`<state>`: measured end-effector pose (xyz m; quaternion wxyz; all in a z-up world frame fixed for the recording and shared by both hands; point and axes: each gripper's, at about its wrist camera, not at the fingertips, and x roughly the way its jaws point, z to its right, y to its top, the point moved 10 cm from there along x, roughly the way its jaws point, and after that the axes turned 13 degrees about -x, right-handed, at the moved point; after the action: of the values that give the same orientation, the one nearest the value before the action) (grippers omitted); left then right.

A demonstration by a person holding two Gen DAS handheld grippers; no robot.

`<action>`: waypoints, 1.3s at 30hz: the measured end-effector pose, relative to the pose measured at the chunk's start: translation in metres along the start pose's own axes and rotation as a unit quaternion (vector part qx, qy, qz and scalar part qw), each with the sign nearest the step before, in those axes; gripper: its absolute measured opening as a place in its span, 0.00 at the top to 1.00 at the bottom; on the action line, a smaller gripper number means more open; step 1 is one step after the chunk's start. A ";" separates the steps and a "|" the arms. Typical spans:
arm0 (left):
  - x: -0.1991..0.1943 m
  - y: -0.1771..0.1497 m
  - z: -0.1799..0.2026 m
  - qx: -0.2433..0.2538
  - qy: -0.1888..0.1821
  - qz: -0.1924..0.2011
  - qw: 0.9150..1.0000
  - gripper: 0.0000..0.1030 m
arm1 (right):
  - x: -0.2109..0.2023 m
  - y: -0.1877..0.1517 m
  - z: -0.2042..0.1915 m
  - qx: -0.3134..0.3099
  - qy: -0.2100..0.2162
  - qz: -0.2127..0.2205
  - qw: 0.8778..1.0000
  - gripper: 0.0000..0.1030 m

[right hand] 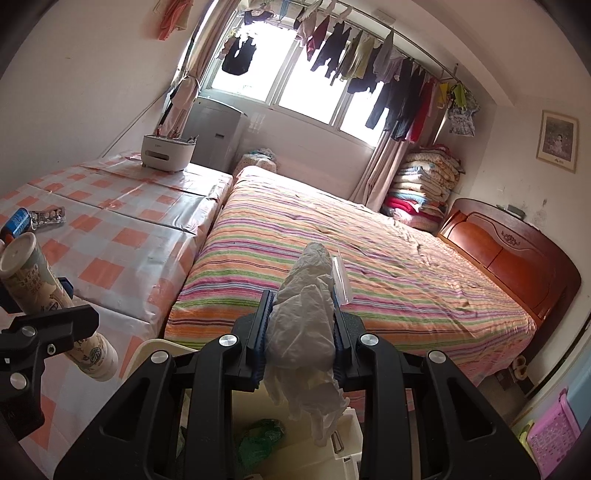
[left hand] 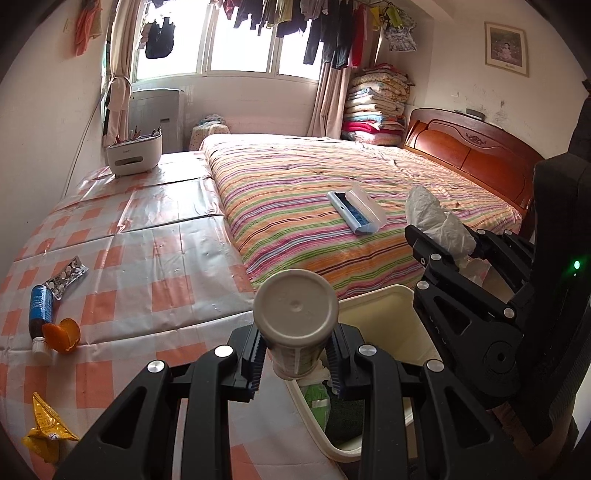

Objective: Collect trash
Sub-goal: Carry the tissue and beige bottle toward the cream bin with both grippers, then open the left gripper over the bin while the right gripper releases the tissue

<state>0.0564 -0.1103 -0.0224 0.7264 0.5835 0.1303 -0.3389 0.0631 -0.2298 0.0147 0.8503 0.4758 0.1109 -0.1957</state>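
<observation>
Holding cup (left hand: 295,321) — tissue (right hand: 303,325) — over bin (left hand: 384,306)

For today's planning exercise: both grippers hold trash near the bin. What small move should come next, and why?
Probably open the right gripper: its crumpled white tissue already hangs over the open cream bin, so it should drop in. The left gripper holds its cylindrical container at the rim.

striped bed (left hand: 332,192), folded quilts (left hand: 376,103), hanging laundry (left hand: 314,26)

Bin (left hand: 376,295) between table (left hand: 147,258) and bed (left hand: 314,184).
</observation>
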 end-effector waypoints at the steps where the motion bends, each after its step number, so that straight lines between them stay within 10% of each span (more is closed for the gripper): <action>1: 0.002 -0.002 0.004 0.003 -0.001 -0.003 1.000 0.73 | 0.000 -0.002 0.002 0.006 0.004 -0.001 1.000 0.74; 21: 0.031 -0.042 0.044 0.026 -0.018 -0.058 0.998 0.73 | 0.005 -0.045 0.019 0.110 0.073 -0.024 0.991 0.71; 24: 0.033 -0.045 0.044 0.024 -0.018 -0.063 0.998 0.73 | 0.004 -0.046 0.021 0.117 0.073 -0.019 0.990 0.60; 27: 0.034 -0.047 0.044 0.026 -0.017 -0.066 0.997 0.73 | -0.001 -0.042 0.026 0.125 0.062 -0.002 0.990 0.23; 39: 0.039 -0.051 0.043 0.023 -0.015 -0.077 0.997 0.73 | -0.006 -0.047 0.056 0.211 0.064 0.024 0.975 0.22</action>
<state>0.0437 -0.1680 -0.0716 0.6865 0.5830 0.1560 -0.4055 0.0374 -0.2982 0.0106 0.7263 0.6586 0.1096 -0.1635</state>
